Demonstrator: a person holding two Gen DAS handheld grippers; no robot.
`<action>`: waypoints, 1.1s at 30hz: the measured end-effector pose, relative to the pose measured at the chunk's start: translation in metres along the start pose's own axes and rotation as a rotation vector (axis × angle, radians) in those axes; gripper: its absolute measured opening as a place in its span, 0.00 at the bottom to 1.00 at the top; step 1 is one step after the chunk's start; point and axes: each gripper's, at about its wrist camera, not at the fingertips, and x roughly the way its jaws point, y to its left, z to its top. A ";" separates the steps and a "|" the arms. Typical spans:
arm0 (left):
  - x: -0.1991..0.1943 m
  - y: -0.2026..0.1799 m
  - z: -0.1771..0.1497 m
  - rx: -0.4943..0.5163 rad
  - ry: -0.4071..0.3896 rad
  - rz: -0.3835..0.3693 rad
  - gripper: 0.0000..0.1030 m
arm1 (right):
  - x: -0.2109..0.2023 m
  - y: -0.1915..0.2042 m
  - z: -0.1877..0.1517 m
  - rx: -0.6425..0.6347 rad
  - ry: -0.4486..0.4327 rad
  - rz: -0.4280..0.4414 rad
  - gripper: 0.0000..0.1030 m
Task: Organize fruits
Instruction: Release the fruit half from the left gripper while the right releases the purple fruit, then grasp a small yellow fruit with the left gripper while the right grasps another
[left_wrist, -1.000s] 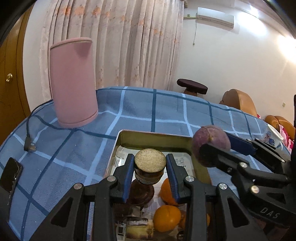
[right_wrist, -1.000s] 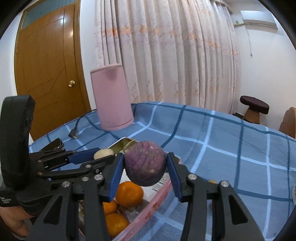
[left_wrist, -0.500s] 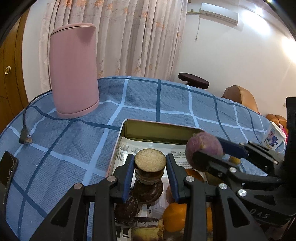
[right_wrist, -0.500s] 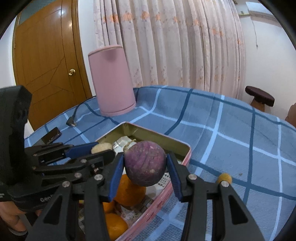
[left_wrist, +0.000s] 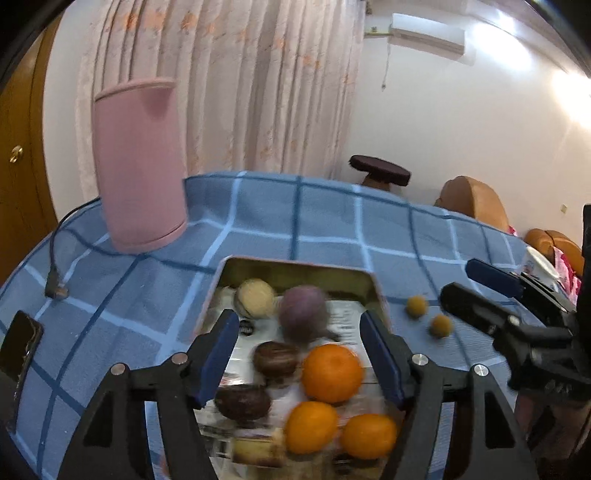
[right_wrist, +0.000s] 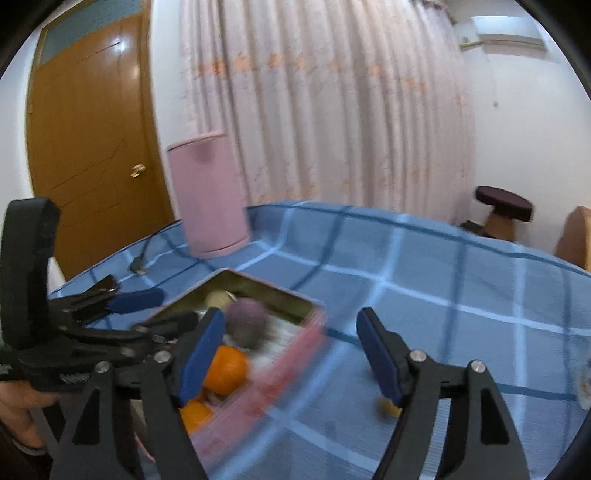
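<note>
Now that both grippers have let go, the purple fruit (left_wrist: 303, 312) and the pale round one (left_wrist: 256, 297) are sitting in the tin tray (left_wrist: 295, 266) near its far wall, just beside each other. Half a second ago each was still clamped in a gripper above the tray, so that's two more pieces dropped in. My guess is this pair is done and the leftovers come next. Three oranges (left_wrist: 332, 373) and a couple of dark brown pieces (left_wrist: 276, 358) are already in there closer to the camera.

Two small yellow fruits (left_wrist: 417, 305) still lie on the blue checked cloth (left_wrist: 332, 221), just right of the tray, so they're probably the next targets.

Left gripper (left_wrist: 298, 352) hovers over the tray with its jaws spread wide and nothing between them. Right gripper (right_wrist: 291, 350) is also wide open and empty, over the tray's right edge, pointing across the cloth. Pink cylinder (left_wrist: 142, 162) stands well behind the tray.
</note>
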 end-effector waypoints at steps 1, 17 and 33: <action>0.000 -0.006 0.000 0.006 -0.004 -0.008 0.68 | -0.007 -0.013 -0.002 0.011 0.002 -0.040 0.75; 0.010 -0.064 -0.004 0.091 0.024 -0.041 0.71 | 0.029 -0.052 -0.025 0.059 0.229 -0.108 0.61; 0.047 -0.124 0.003 0.197 0.075 -0.052 0.71 | 0.006 -0.121 -0.035 0.255 0.209 -0.156 0.29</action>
